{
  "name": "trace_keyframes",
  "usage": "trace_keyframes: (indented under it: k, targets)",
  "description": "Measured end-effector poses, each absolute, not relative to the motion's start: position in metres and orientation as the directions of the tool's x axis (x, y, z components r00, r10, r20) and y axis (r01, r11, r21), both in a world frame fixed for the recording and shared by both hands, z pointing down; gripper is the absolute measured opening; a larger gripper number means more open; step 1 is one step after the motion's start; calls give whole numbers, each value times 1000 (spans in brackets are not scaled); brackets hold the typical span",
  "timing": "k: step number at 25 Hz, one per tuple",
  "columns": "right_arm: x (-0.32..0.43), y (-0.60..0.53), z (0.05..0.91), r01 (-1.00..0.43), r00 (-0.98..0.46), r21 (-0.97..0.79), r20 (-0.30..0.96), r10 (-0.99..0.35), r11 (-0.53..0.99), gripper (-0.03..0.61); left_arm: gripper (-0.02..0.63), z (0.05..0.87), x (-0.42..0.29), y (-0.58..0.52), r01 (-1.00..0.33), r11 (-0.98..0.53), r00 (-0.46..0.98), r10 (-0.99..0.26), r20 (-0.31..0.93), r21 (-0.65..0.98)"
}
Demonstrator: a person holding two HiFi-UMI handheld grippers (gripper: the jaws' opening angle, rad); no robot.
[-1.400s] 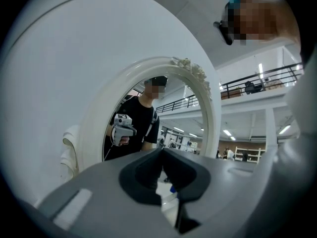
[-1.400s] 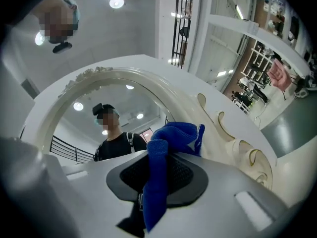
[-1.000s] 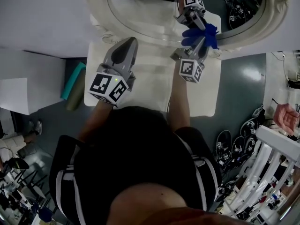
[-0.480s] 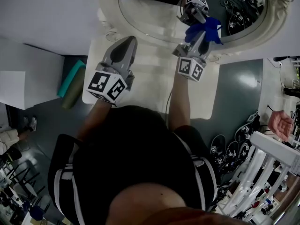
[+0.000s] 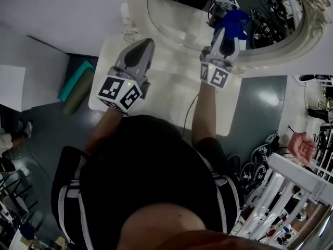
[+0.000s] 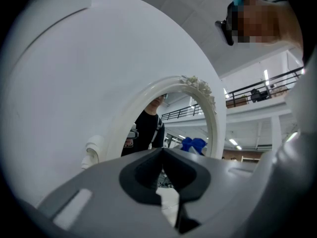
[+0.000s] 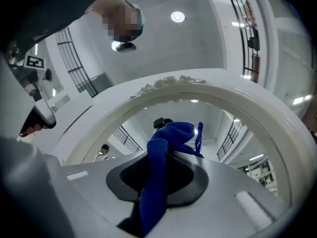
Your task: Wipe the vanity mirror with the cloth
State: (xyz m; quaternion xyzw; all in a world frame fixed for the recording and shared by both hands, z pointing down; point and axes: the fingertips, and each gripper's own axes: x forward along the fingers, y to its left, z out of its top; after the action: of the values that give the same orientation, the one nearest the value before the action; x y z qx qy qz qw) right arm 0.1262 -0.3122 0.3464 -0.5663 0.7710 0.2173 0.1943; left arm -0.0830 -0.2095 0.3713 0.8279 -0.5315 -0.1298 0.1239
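The vanity mirror has a white ornate oval frame (image 5: 270, 56) and stands at the back of a white table (image 5: 171, 92). My right gripper (image 5: 227, 30) is shut on a blue cloth (image 5: 234, 21) and holds it against the lower right of the glass (image 5: 182, 14). In the right gripper view the cloth (image 7: 171, 135) bunches out between the shut jaws of the right gripper (image 7: 158, 160), under the frame's arch (image 7: 223, 93). My left gripper (image 5: 141, 48) hovers over the table's left part, short of the mirror. The left gripper (image 6: 162, 152) is shut on nothing, and its view faces the frame (image 6: 210, 105).
A teal roll (image 5: 75, 85) lies on the floor left of the table. A white rack (image 5: 291, 191) and a bystander's hand (image 5: 302, 146) are at the lower right. Black items (image 5: 260, 155) lie on the floor to the right. A white wall is behind the mirror.
My right gripper has carried the blue cloth up from the mirror's lower rim onto the glass. The left gripper has stayed put. The head view has shifted.
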Motion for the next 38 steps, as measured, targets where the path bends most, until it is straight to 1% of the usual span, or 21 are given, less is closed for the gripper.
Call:
trace_keyframes:
  k: [5, 7, 11, 15, 20, 27, 31, 34, 38]
  targets:
    - [71, -305, 309, -903, -420, 339, -555, -718, 265, 77, 11, 355, -95, -203, -849, -392, 382, -919, -101, 354]
    - [51, -301, 304, -871, -469, 411, -536, -702, 268, 77, 11, 351, -98, -201, -850, -388, 376, -921, -104, 356]
    - [10, -302, 317, -805, -548, 522, -470, -692, 283, 77, 11, 353, -106, -202, -854, -375, 361, -926, -108, 361]
    - [-8, -305, 339, -766, -580, 562, -395, -712, 312, 77, 11, 354, -111, -202, -860, -361, 349, -932, -100, 360]
    - [-33, -305, 374, -662, -642, 676, -288, -710, 324, 77, 11, 355, -110, -202, -861, -359, 346, -933, -102, 360]
    - [-75, -302, 445, -552, -727, 688, -121, -676, 471, 77, 11, 355, -114, -192, -874, -346, 335, -938, -93, 341]
    - [-78, -308, 467, -576, -733, 626, -110, -671, 526, 75, 11, 356, -124, -189, -886, -316, 303, -948, -91, 340]
    - [-82, -310, 484, -563, -750, 586, -66, -658, 582, 75, 11, 357, -132, -185, -891, -295, 282, -955, -88, 345]
    - [-85, -307, 491, -570, -754, 551, -56, -655, 609, 75, 11, 355, -136, -172, -893, -288, 273, -958, -90, 345]
